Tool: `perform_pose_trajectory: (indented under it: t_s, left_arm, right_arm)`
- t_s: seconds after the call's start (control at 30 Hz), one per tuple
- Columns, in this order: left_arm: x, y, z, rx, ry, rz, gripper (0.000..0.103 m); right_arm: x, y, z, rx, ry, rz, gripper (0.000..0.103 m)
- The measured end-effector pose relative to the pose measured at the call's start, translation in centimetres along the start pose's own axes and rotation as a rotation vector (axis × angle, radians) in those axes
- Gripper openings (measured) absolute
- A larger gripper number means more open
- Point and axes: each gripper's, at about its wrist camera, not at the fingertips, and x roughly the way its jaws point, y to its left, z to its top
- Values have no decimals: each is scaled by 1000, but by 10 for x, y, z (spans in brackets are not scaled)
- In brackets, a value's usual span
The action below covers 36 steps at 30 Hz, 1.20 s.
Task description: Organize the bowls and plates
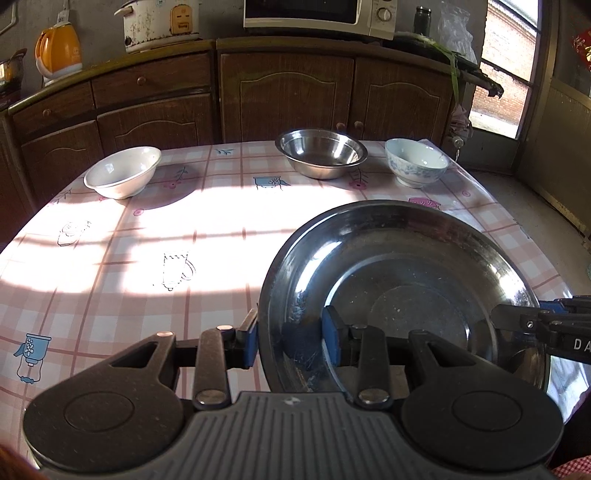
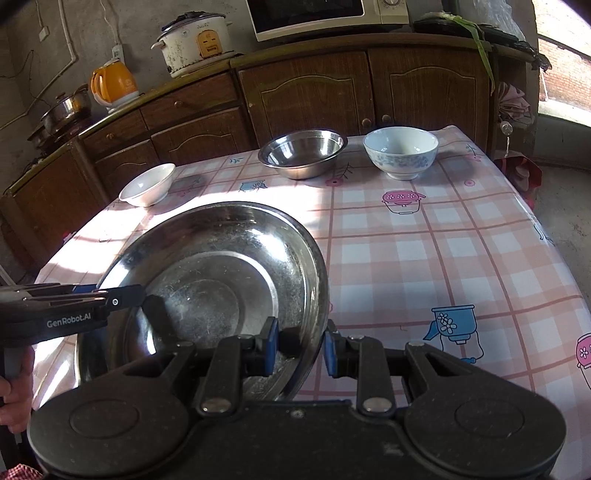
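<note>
A large steel plate [image 1: 406,280] is at the near edge of the table, held on both sides. My left gripper [image 1: 291,339] straddles its left rim, one pad outside and one inside, with small gaps showing. My right gripper [image 2: 301,349] straddles its right rim [image 2: 317,295] the same way. The right gripper shows in the left wrist view [image 1: 517,321], and the left gripper in the right wrist view [image 2: 122,299]. At the far side stand a white bowl [image 1: 123,171], a steel bowl [image 1: 321,153] and a blue-patterned bowl [image 1: 415,162].
The table has a pink checked cloth [image 1: 147,240] with bright sunlight across its middle. Behind it are wooden cabinets [image 1: 288,92] with a kettle [image 1: 59,55], rice cooker [image 1: 159,22] and microwave [image 1: 317,14]. A door is at the right.
</note>
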Motion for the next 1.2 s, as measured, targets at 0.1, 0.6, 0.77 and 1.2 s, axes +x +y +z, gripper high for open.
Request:
perform_pose_trajectory:
  t_s: [0.1,0.6,0.77,1.2]
  left_arm:
    - [-3,4,4,-12,-15,12,35]
    - [-6,19,21,-32,-51,41,36]
    - [-4,22,27,-41,-59,47,36]
    - [1,30,37,-45,-61,62,36]
  right_arm:
    - [0,5,6,-11,-9,5,32]
    - [8,22,35,-45,-38,21,32]
    - [13,26,44,-55,-48,21,32]
    - [25,30,60,-59,-51,33,32]
